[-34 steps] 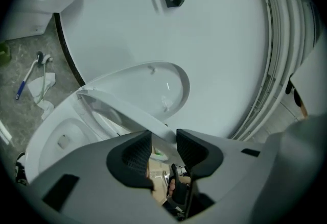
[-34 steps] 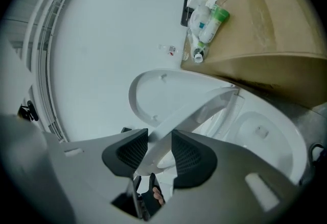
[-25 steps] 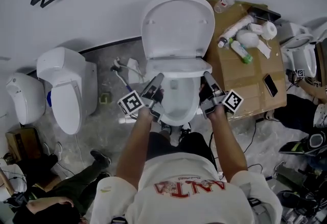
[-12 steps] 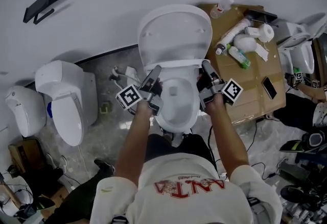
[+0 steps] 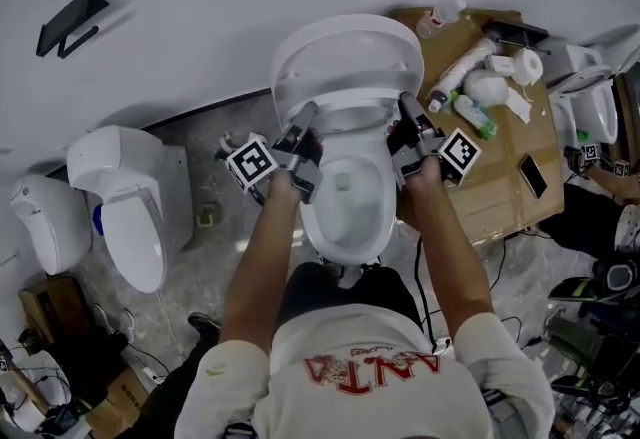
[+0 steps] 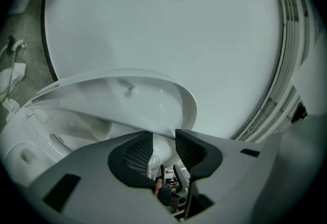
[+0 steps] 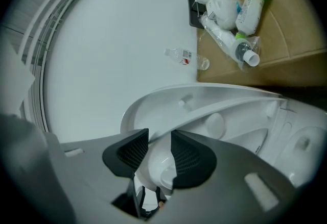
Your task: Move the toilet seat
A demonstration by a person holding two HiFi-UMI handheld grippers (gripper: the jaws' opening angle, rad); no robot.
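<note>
Both grippers are on! The left gripper (image 5: pixel 307 112), jaws just squeezing tighter, and the right gripper (image 5: pixel 406 105) pinch the toilet seat (image 5: pixel 345 52) at upper centre. It's tilted above the bowl (image 5: pixel 345 217); the swing looks about halfway.

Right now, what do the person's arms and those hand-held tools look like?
The left gripper and right gripper are light grey shells with black ribbed pads; each carries a cube with black-and-white square markers. The person wears a white short-sleeved T-shirt with red lettering.
</note>
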